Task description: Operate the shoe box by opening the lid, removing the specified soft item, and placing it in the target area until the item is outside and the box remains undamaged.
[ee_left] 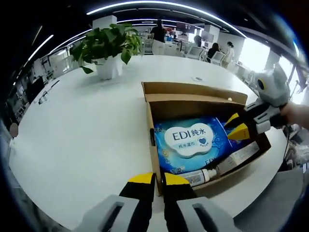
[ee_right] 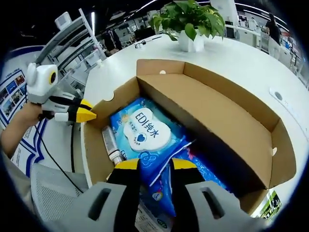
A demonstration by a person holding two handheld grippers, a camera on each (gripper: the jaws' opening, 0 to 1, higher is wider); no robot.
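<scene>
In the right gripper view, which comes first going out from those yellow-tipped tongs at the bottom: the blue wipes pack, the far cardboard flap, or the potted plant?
1. Blue wipes pack: inside the shoe box, its corner right between the right tongs.
2. Far cardboard flap: the open lid at the box's back edge.
3. Potted plant: beyond the box, on the white table.

White table (ee_left: 87, 130) under shoe box (ee_left: 193, 92), potted plant (ee_left: 108, 46).

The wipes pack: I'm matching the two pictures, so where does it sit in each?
Left gripper view: wipes pack lies flat in the box, right of centre, beyond the left gripper.
Right gripper view: wipes pack at centre, just above the right gripper.
Shared landmark: the potted plant beyond the box.
</scene>
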